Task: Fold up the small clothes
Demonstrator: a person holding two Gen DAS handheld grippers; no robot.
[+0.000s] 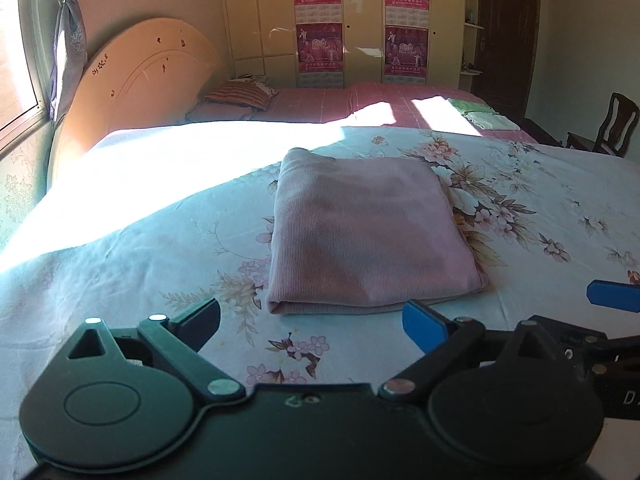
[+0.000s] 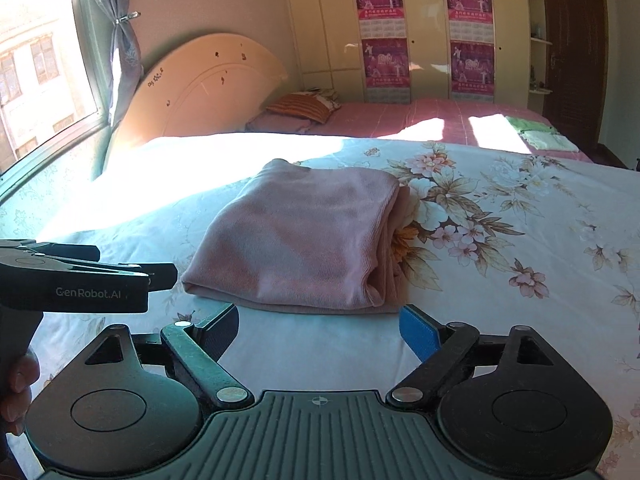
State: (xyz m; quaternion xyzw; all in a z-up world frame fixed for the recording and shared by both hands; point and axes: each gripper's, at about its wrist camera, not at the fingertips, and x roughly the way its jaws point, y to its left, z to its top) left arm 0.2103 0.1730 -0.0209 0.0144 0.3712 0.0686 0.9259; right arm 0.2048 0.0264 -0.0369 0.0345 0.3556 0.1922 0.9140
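Note:
A pink ribbed garment (image 1: pixel 368 232) lies folded into a neat rectangle on the floral bedsheet (image 1: pixel 540 200). My left gripper (image 1: pixel 312 320) hovers just short of its near edge, jaws wide open and empty, not touching the cloth. In the right wrist view the same folded garment (image 2: pixel 296 240) lies ahead of my right gripper (image 2: pixel 318 322), which is also open and empty, clear of the near fold. The left gripper (image 2: pixel 132 264) shows from the side at the left edge, held by a person's hand (image 2: pixel 16 380). One blue fingertip (image 1: pixel 612 296) of the right gripper shows at the right.
A wooden headboard (image 1: pixel 136 80) and a window with a curtain (image 1: pixel 68 40) stand at the left. Striped pillows (image 1: pixel 240 94) and folded green clothes (image 1: pixel 480 114) lie on a pink sheet behind. Wardrobes with posters (image 1: pixel 320 20) line the back; a chair (image 1: pixel 612 124) is far right.

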